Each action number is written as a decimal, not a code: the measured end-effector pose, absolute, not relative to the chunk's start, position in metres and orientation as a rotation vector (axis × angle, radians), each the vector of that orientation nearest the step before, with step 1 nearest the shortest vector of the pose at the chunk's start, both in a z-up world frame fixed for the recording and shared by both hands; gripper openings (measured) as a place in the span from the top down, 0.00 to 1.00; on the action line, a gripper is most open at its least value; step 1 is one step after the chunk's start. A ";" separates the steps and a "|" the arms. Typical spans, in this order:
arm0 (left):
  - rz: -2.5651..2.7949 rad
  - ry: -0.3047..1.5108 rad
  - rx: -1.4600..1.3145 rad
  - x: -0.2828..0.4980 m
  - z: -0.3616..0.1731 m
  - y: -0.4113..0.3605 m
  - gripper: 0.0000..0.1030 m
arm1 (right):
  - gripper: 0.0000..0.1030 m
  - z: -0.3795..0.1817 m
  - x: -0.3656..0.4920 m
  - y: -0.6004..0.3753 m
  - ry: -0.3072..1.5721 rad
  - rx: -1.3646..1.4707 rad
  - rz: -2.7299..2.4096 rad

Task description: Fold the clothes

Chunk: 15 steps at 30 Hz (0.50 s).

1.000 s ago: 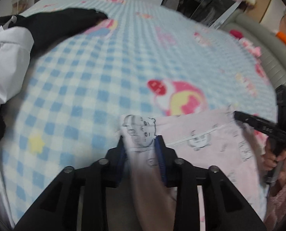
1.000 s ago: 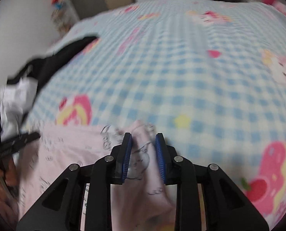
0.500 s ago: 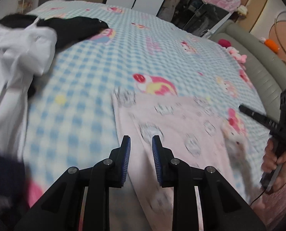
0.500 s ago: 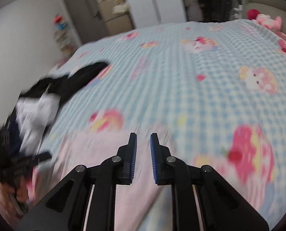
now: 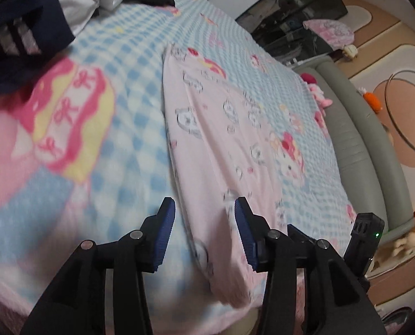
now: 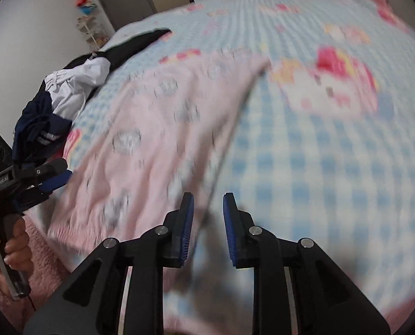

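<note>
A pink garment with small cartoon prints (image 5: 216, 128) lies spread flat on the blue checked blanket (image 5: 129, 89). My left gripper (image 5: 204, 205) hovers over its near left edge. Its jaws are opening, the pads are off the cloth and nothing is pinched. In the right wrist view the same garment (image 6: 157, 128) stretches away to the left. My right gripper (image 6: 209, 199) hangs above its near right edge with a narrow, widening gap that holds nothing. Each gripper shows in the other's view: the left (image 6: 40, 178) in a hand, the right (image 5: 364, 237) at the bed's corner.
A heap of clothes lies at the bed's left: a white shirt (image 6: 76, 89), a navy piece with stripes (image 5: 17, 36) and a black one (image 6: 135, 44). A grey padded bed frame (image 5: 355, 139) with plush toys runs along the right.
Both grippers have let go of the pink garment's corners and drawn back to the near edge. The garment now lies flat. Both pairs of jaws stand wider than half a second ago.
</note>
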State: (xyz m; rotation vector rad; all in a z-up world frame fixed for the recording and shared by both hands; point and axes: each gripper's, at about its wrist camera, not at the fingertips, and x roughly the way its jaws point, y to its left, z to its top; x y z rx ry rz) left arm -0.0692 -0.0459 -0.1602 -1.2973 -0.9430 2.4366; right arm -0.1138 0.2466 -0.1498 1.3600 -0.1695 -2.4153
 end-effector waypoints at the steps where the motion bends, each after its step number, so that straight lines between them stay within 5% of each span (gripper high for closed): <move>1: 2.425 -0.936 -1.304 -0.064 -0.162 -0.043 0.55 | 0.79 -0.150 -0.107 0.250 -0.206 1.353 -2.395; 9: 2.322 -1.027 -1.342 -0.043 -0.190 -0.026 0.50 | 0.49 -0.156 -0.081 0.234 -0.194 1.365 -2.291; 15: 2.505 -0.973 -1.398 -0.034 -0.182 -0.028 0.66 | 0.56 -0.170 -0.077 0.243 -0.274 1.415 -2.312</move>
